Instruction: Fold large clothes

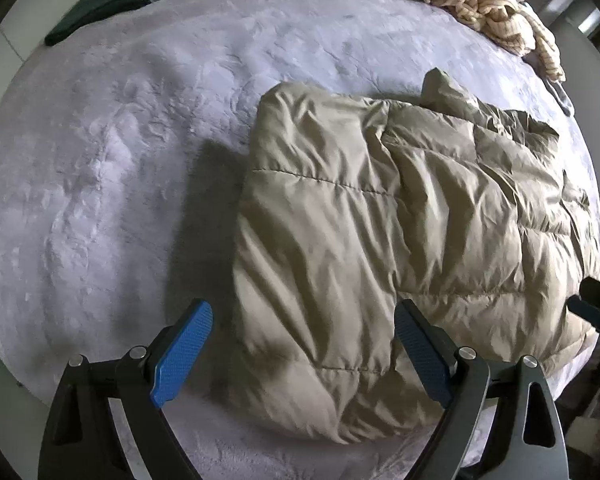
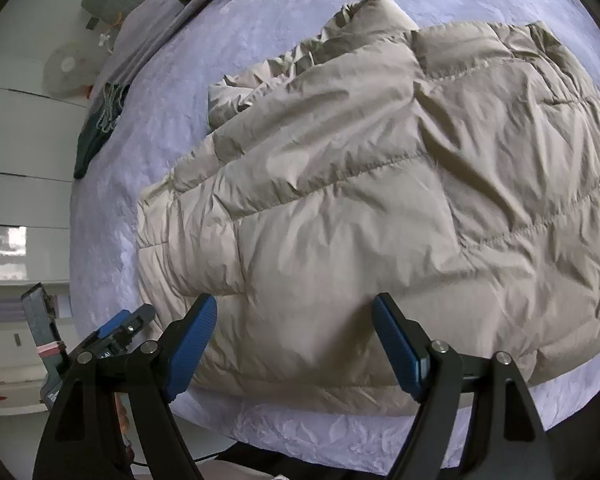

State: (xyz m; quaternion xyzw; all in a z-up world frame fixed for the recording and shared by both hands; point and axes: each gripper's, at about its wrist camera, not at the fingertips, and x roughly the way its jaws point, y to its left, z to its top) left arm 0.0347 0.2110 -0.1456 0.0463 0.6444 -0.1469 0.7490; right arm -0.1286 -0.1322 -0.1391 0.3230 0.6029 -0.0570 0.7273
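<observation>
At centre of the lilac bed cover (image 1: 100, 168), the folded beige puffer jacket (image 1: 380, 220) lies; left gripper (image 1: 300, 354) and right gripper (image 2: 294, 344) hover spread, empty. Pinch the 6 o'clock hem evenly.

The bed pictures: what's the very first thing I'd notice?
A big puffy beige jacket, folded over on itself, fills the middle of the fuzzy lilac blanket. Blue-padded fingers of the open left gripper hover over its near edge. A cream knit bundle sits at the bed's far corner.
</observation>
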